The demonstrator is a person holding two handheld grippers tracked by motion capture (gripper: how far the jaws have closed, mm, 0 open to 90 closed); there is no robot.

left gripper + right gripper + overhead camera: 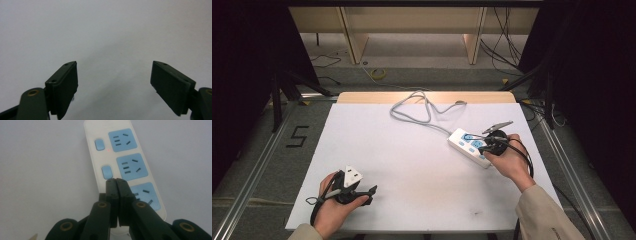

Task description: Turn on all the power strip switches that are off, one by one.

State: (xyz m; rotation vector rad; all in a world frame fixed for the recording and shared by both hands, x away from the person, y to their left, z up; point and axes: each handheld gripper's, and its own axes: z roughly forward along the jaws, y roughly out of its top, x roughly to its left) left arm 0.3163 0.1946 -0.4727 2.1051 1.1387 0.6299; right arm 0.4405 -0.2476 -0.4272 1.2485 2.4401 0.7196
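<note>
Power strip of white plastic with blue sockets (125, 167) lies near the right edge of the white table (412, 150), its grey cable (422, 112) looping toward the far edge. My right gripper (116, 180) hangs over it, jaws pressed together with nothing between, tips just by the second blue switch (107, 171). My left gripper (113, 75) rests near the front left corner, jaws spread wide over bare tabletop.

White table (412, 160) wide open across middle and left, free passage there. Power strip (469, 146) blocks right side, its grey cable (422, 112) loops over far centre. Left gripper (367, 192) near front-left edge, right gripper (486, 145) over strip.
</note>
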